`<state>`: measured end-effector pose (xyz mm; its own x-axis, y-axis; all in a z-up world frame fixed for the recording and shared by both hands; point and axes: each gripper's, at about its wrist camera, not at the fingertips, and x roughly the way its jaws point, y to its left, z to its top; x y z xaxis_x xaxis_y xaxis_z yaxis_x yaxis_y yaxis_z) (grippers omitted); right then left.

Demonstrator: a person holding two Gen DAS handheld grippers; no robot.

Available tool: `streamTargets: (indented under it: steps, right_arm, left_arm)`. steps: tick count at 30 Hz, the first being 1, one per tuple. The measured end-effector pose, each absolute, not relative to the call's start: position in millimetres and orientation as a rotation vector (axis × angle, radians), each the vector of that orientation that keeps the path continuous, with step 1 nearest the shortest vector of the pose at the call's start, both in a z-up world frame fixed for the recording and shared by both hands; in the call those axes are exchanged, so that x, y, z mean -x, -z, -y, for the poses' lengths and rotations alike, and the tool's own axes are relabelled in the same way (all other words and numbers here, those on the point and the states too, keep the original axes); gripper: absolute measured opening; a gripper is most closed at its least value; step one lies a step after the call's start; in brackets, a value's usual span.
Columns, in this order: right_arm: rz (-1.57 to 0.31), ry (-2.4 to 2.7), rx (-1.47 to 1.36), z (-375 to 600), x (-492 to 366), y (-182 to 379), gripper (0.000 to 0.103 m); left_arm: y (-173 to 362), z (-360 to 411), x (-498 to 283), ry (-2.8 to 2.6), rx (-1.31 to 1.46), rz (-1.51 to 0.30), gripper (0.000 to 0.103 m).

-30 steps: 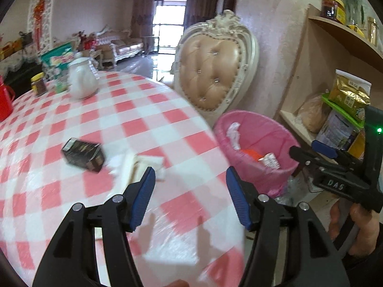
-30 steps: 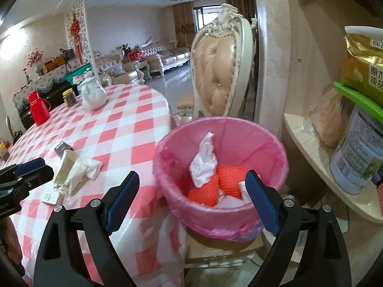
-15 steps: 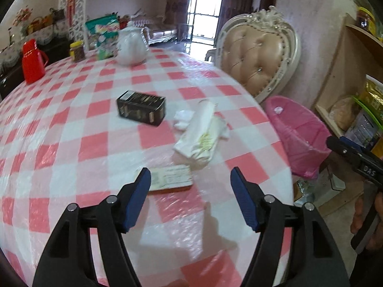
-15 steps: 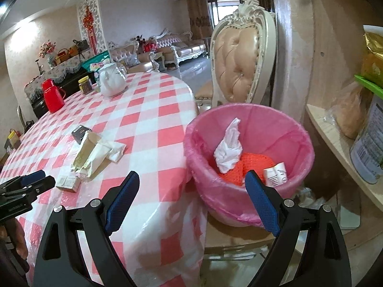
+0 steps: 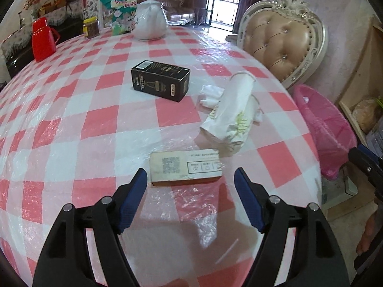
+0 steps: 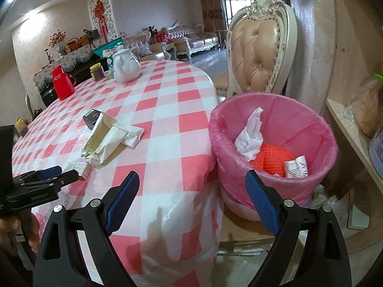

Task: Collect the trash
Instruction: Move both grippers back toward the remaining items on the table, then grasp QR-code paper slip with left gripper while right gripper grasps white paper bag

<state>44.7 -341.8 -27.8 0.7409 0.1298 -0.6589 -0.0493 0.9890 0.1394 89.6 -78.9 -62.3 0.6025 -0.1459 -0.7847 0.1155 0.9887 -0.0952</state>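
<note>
My left gripper (image 5: 190,177) is open and empty, low over the checked table, its fingertips on either side of a flat tan card box (image 5: 185,167) with a QR code. Beyond it lie a crumpled white paper bag (image 5: 229,117), a tissue (image 5: 210,93) and a black box (image 5: 160,80). My right gripper (image 6: 191,186) is open and empty, above the table's edge beside the pink-lined trash bin (image 6: 313,129), which holds white paper, an orange net and a small carton. The bin also shows in the left wrist view (image 5: 325,129).
A white teapot (image 5: 149,25), a jar (image 5: 91,27), a red jug (image 5: 43,39) and a green packet (image 5: 118,9) stand at the table's far side. A padded chair (image 6: 258,45) stands behind the bin. Wooden shelves (image 6: 354,129) with food packets are at the right.
My left gripper has swung left from the bin over the table and come down close to the flat card box. My right gripper has drawn back and left from the bin. Both stay open.
</note>
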Motion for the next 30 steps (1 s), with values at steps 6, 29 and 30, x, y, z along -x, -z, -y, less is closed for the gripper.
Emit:
streamTargets:
  steps: [6, 29, 30]
  right_arm:
    - [-0.743, -0.115, -0.114, 336.9, -48.5, 30.9, 0.085]
    - [-0.752, -0.163, -0.096, 308.0, -58.8, 26.6, 0.085]
    - [-0.751, -0.167, -0.096, 304.8, -59.9, 25.4, 0.085]
  left_arm:
    - [67.5, 83.0, -96.3, 0.128, 0.028, -0.931, 0.077]
    - [65.5, 72.3, -100.6, 0.118, 0.011, -0.928, 0.066]
    - [62.9, 68.6, -100.4, 0.115, 0.016, -0.921, 0.066]
